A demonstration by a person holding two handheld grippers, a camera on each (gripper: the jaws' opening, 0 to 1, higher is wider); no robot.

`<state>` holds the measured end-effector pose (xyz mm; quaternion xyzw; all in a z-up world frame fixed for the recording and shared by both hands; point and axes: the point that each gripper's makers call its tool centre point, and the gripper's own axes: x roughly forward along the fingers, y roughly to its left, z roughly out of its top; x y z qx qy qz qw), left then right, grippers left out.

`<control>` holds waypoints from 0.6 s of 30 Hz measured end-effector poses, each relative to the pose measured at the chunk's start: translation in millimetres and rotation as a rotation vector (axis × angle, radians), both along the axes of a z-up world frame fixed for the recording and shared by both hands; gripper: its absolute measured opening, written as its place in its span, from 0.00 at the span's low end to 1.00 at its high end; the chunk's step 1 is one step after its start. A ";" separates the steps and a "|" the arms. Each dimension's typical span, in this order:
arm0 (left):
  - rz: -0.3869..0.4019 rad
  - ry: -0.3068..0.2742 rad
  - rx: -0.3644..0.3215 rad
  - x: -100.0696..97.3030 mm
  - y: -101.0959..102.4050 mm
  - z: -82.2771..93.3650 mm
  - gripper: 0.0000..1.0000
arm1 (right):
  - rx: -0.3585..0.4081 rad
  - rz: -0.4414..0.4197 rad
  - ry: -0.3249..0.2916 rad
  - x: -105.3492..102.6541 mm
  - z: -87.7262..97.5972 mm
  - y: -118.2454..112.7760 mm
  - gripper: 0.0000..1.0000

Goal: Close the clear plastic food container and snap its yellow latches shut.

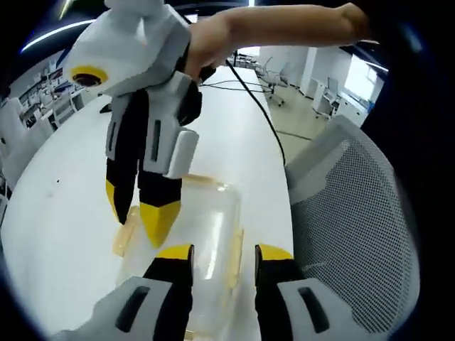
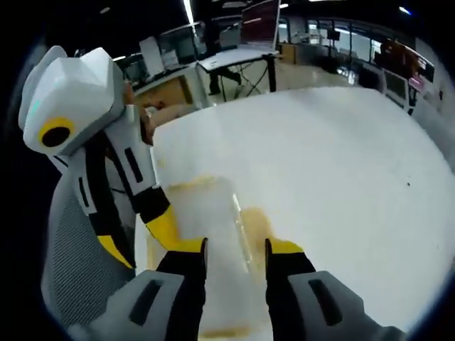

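White table [image 1: 64,213] in an open office, mesh chair [image 1: 355,213] alongside. Clear container [image 1: 206,234] lies flat near the table edge, lid on, yellow latches [image 1: 126,231] at its sides (latch state unclear). Left gripper [image 1: 224,256] and right gripper [image 2: 236,249] both hover over it, jaws parted, holding nothing

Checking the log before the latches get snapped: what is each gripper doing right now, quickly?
Left gripper: open, empty, hovering over the clear container.
Right gripper: open, empty, above the container's yellow latch.
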<state>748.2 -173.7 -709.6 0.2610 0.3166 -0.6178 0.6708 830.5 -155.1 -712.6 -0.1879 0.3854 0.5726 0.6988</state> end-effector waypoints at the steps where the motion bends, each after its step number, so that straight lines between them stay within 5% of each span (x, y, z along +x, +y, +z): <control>1: -0.005 -0.010 0.002 -0.5 0.5 -0.6 0.28 | -0.007 0.007 0.005 0.9 -1.0 -0.5 0.29; 18: -0.063 -0.132 -0.036 -0.1 -1.4 -4.0 0.29 | -0.066 0.099 0.080 0.0 -8.2 2.8 0.30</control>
